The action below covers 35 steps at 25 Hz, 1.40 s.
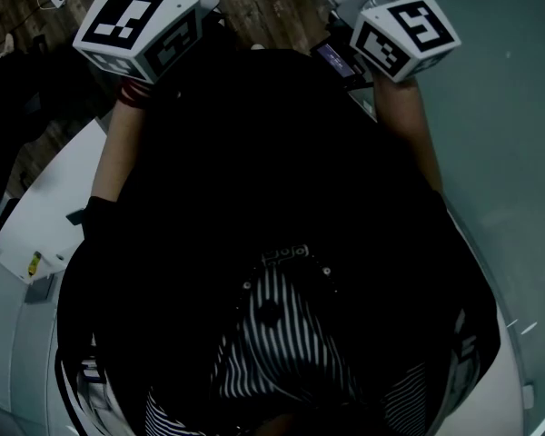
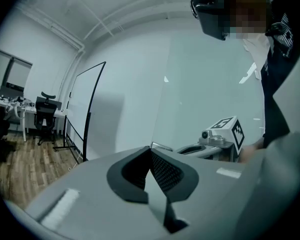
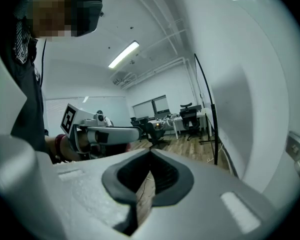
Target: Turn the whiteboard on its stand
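Note:
The whiteboard point(image 2: 83, 113), a white panel in a thin black frame on a black floor stand, rises at the left of the left gripper view, some way off. Its black edge point(image 3: 206, 109) also runs down the right of the right gripper view. My left gripper point(image 2: 151, 152) is shut with nothing between its jaws. Held up the same way, my right gripper point(image 3: 150, 154) is shut and empty. Both are apart from the board. In the head view only their marker cubes show, the left point(image 1: 141, 27) and the right point(image 1: 405, 34), raised in front of the person's dark top.
Office chairs point(image 2: 44, 115) and desks point(image 3: 162, 120) stand on the wood floor beyond the board. A pale wall point(image 2: 215, 84) fills the space ahead. A white table edge point(image 1: 45, 207) lies below at the person's left.

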Tool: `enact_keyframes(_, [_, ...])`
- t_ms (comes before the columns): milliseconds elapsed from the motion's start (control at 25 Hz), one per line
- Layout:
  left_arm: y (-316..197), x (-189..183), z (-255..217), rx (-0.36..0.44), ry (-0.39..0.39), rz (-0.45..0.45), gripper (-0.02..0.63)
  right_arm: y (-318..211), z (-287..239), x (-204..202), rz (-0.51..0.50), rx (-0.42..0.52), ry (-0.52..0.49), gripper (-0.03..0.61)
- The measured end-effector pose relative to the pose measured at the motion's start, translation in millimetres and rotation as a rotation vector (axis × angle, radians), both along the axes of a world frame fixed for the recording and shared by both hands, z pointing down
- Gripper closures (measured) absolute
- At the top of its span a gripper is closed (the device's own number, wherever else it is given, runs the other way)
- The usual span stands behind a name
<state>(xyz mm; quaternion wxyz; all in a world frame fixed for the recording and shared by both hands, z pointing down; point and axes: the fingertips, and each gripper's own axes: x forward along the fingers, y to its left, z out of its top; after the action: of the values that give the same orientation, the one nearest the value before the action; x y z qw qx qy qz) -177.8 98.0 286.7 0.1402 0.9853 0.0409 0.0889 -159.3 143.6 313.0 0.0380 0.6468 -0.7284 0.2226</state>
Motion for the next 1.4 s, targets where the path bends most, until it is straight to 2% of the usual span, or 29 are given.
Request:
enact_keyframes(240, [4.4,3.0,-8.3,-0.005,0.020,0.022,0.620,5.5,-3.3,-4.2,0.002,-0.013,0.038,0.577])
enact_keyframes(520, [7.9,3.2,-5.0,-0.012,0.030,0.048,0.620,5.7,-6.5,2.4,0.050,-0.001,0.080,0.577])
enact_keyframes(760, [12.0,5.8,-2.3,0.014,0.048,0.093,0.620,11.6,-0.1,0.2,0.081,-0.003,0.089,0.577])
enact_keyframes(1080, [13.9,7.9,-9.4,0.023,0.062,0.110,0.620,5.0,-14.1,4.1,0.116,0.037,0.048,0.577])
enact_keyframes(1400, [9.0,4.8,6.3,0.034,0.032,0.090,0.620,-4.8,6.0,11.2,0.070,0.018,0.028,0.577])
